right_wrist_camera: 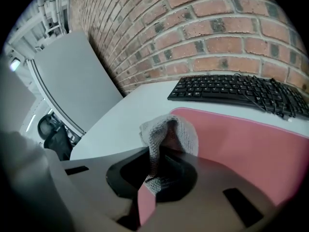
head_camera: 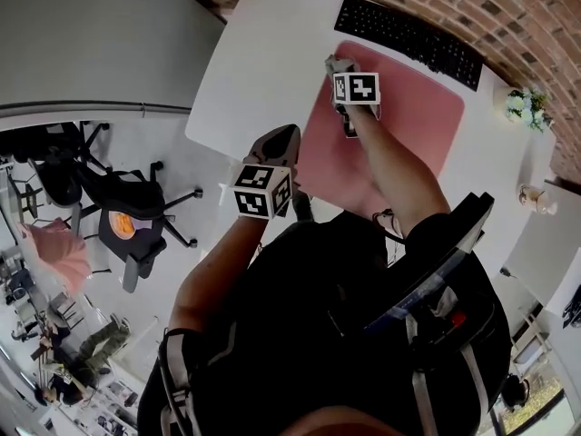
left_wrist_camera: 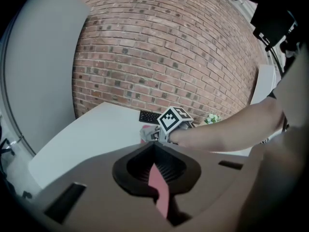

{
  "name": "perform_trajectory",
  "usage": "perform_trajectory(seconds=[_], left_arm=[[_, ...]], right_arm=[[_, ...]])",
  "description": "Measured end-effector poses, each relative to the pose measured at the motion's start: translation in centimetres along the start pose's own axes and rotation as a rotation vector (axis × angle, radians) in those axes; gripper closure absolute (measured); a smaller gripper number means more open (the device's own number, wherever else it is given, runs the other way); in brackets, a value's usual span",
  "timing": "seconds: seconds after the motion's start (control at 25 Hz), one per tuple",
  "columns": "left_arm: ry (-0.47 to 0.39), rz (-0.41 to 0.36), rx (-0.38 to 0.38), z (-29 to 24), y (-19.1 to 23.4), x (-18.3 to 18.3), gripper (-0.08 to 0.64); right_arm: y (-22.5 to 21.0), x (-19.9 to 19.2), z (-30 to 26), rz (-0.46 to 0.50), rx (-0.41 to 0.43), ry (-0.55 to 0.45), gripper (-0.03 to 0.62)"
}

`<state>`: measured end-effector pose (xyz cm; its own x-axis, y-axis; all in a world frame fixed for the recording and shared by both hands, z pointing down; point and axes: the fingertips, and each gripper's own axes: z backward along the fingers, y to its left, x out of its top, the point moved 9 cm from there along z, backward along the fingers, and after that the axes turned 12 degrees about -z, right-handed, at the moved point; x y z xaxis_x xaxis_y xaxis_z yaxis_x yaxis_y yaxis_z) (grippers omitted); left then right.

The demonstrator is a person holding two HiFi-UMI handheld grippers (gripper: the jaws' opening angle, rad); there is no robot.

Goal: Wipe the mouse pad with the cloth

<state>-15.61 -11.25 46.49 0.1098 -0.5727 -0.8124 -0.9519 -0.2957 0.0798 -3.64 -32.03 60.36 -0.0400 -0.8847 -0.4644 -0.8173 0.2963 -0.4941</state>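
Note:
A pink mouse pad [head_camera: 404, 121] lies on the white desk [head_camera: 254, 71], just in front of a black keyboard [head_camera: 408, 34]. My right gripper [head_camera: 339, 71] is over the pad's far left corner, shut on a grey knitted cloth [head_camera: 333, 63]. In the right gripper view the cloth [right_wrist_camera: 186, 137] bunches up out of the jaws at the pad's [right_wrist_camera: 246, 144] left edge. My left gripper [head_camera: 283, 139] hovers at the desk's near edge beside the pad, jaws shut with nothing in them. From the left gripper view, the right gripper's marker cube [left_wrist_camera: 175, 120] and the cloth [left_wrist_camera: 146, 133] show ahead.
A brick wall [right_wrist_camera: 231, 28] runs behind the desk. A small potted plant [head_camera: 526, 107] stands at the desk's far right, with a small object [head_camera: 536, 198] nearer. An office chair [head_camera: 127, 221] stands on the floor to the left. The keyboard [right_wrist_camera: 231, 93] borders the pad's far side.

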Motion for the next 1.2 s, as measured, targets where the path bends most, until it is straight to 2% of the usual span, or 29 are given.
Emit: perform_trajectory(seconds=[0.2,0.64,1.2], left_arm=[[-0.014,-0.005,-0.023,-0.7,-0.2,0.7,0.558],[-0.024,-0.044,-0.082,-2.5,-1.6,2.8,0.558],[-0.052,-0.106,-0.204,-5.1,-5.2,4.6,0.558]], right_arm=[[-1.7,-0.1,1.1,-0.029,-0.017,-0.001,0.563],[-7.6,-0.8,5.4,-0.115,-0.126,-0.042,0.563],[-16.6,-3.0,12.5,-0.238,-0.254,-0.110,0.563]])
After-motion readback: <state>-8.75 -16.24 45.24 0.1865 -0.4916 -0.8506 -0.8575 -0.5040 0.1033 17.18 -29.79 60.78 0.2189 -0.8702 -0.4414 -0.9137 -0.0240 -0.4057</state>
